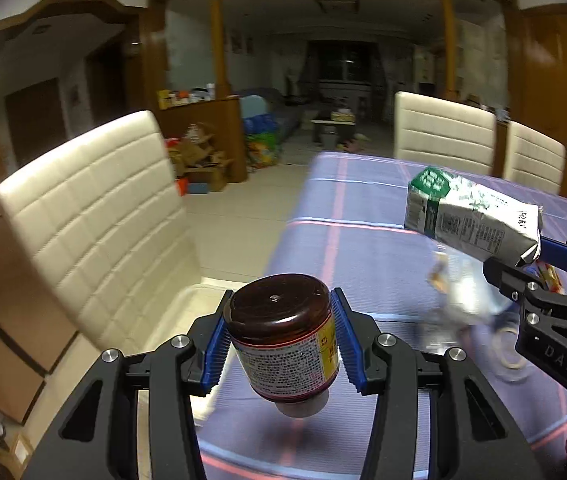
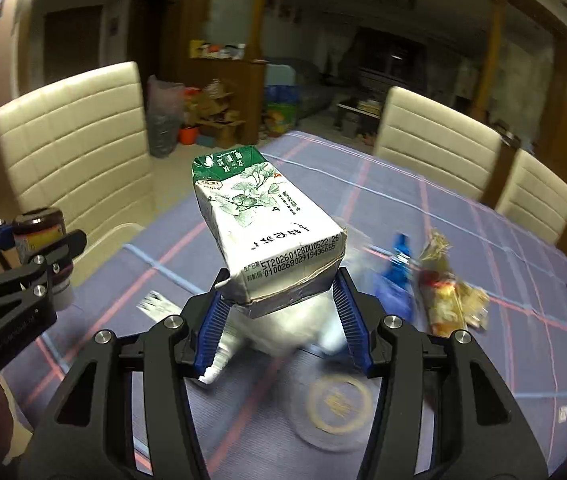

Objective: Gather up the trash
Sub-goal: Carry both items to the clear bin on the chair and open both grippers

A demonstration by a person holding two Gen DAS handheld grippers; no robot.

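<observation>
While my left fingers (image 1: 279, 336) clamp a dark bottle (image 1: 283, 336) by its sides above the counter's (image 1: 363, 216) left edge, its small label print unreadable, my right fingers (image 2: 279, 312) pinch the end of a green-and-white carton (image 2: 267, 224) stamped "5T20260128DU0522:26", lifted over crumpled wrappers (image 2: 447, 292) near the counter's middle.

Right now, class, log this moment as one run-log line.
left tongs: shut on brown jar | right tongs: shut on milk carton | both lifted above table | wrappers remain
</observation>
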